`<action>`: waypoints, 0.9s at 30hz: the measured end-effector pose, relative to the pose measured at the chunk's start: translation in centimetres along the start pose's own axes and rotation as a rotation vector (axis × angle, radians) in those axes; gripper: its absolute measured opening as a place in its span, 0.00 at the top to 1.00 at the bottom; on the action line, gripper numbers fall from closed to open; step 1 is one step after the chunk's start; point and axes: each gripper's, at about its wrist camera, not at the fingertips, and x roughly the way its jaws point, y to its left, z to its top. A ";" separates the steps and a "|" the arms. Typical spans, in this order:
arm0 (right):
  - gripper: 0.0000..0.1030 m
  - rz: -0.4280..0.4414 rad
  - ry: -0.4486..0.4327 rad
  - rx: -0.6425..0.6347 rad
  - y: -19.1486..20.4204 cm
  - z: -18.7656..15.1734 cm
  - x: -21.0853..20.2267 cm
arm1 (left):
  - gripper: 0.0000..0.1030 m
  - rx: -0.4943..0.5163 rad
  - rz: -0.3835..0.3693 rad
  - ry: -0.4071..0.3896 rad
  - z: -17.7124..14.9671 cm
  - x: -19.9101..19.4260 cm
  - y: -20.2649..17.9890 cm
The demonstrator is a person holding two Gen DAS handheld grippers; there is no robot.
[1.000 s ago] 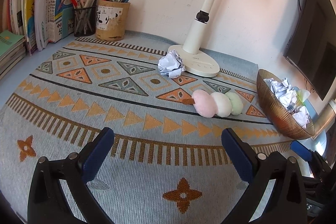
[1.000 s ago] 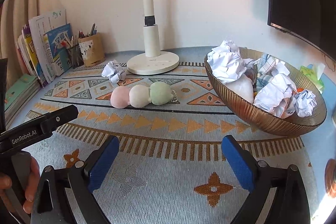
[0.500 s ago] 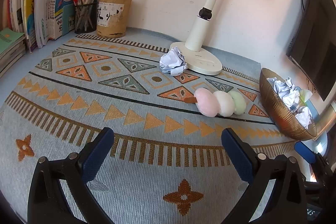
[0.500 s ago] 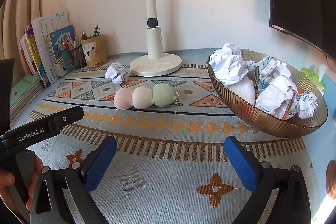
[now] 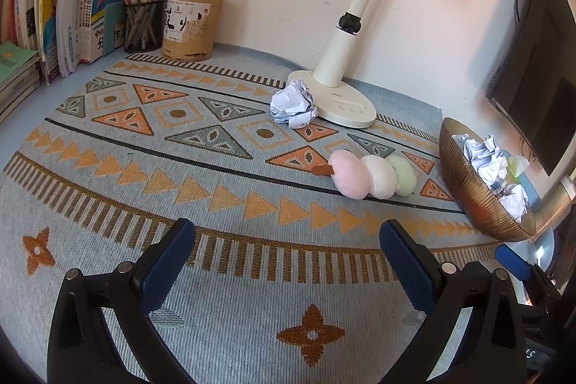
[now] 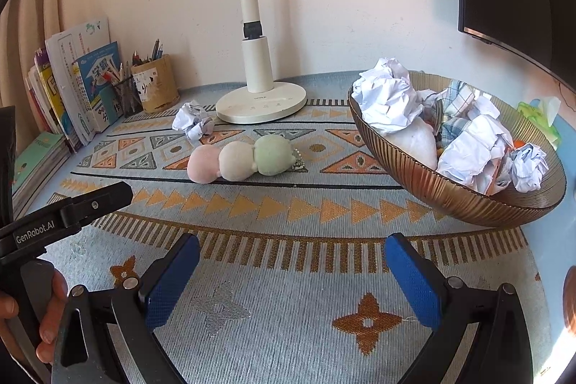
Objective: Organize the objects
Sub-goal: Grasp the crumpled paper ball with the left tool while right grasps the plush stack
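A plush dango skewer (image 5: 372, 173), pink, white and green, lies on the patterned mat; it also shows in the right wrist view (image 6: 239, 159). A crumpled paper ball (image 5: 293, 103) (image 6: 192, 119) lies by the lamp base. A ribbed amber bowl (image 5: 468, 189) (image 6: 450, 197) holds several paper balls and a checked cloth. My left gripper (image 5: 288, 258) is open and empty, well short of the plush. My right gripper (image 6: 291, 270) is open and empty, in front of the bowl.
A white desk lamp (image 5: 338, 96) (image 6: 261, 99) stands at the back. Pen holders (image 5: 187, 24) and books (image 5: 72, 6) line the back left. A dark monitor (image 5: 540, 78) hangs at the right. The left gripper's handle and a hand (image 6: 54, 222) show in the right wrist view.
Both grippers have drifted slightly over the mat, so the scene shifts a little in each view. Nothing was grasped or moved.
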 end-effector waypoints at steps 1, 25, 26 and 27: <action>0.00 0.018 0.020 -0.002 0.0 0.1 0.3 | 0.01 0.002 -0.031 0.028 0.3 0.2 0.2; 0.03 0.195 0.367 0.190 2.1 9.0 13.3 | 0.55 0.116 -0.140 0.175 11.1 13.8 1.0; 0.03 0.279 0.395 0.238 2.0 8.6 12.7 | 0.55 0.113 -0.131 0.154 11.2 13.3 1.2; 0.04 0.378 0.422 0.292 2.0 8.0 12.0 | 0.55 0.104 -0.128 0.135 11.3 12.8 1.5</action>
